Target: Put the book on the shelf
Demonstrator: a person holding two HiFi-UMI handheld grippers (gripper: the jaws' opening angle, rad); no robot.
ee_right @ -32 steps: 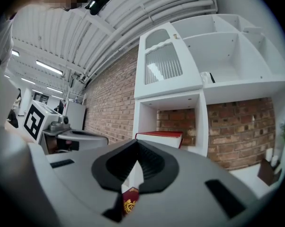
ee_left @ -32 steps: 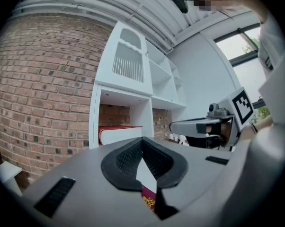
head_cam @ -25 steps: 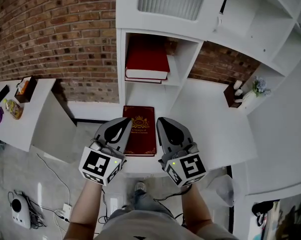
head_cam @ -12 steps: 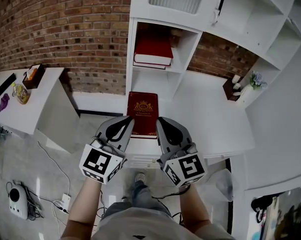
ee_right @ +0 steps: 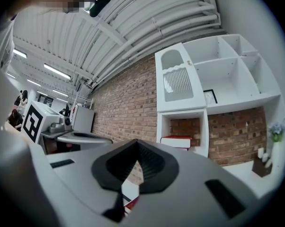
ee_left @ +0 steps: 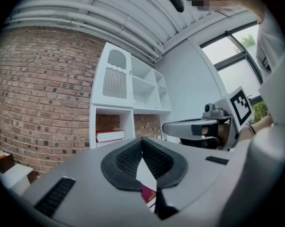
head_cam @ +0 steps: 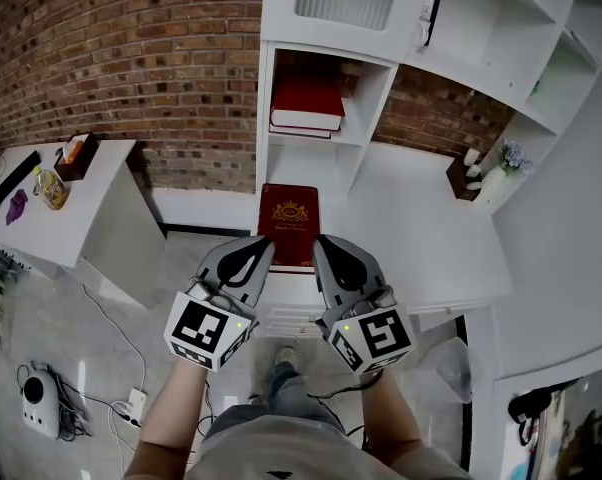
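Observation:
A dark red book with a gold crest (head_cam: 289, 223) lies flat on the white desk (head_cam: 411, 238), in front of the white shelf unit (head_cam: 331, 28). Another red book (head_cam: 306, 103) lies in the shelf's open cubby. My left gripper (head_cam: 264, 241) and right gripper (head_cam: 319, 239) hover side by side at the desk book's near end, both shut and empty. In the left gripper view the left gripper (ee_left: 142, 141) points at the shelf, with the cubby book (ee_left: 110, 135) beyond. In the right gripper view the right gripper (ee_right: 135, 143) faces the same cubby book (ee_right: 175, 141).
A low white side table (head_cam: 91, 218) with small items stands at the left by the brick wall. A dark box (head_cam: 465, 184) and a small plant (head_cam: 511, 160) sit at the desk's back right. Cables and a device (head_cam: 41, 408) lie on the floor.
Both grippers have drawn back along the desk book, from flanking it to hovering at its near end. Both stayed shut. The head view has shifted a little.

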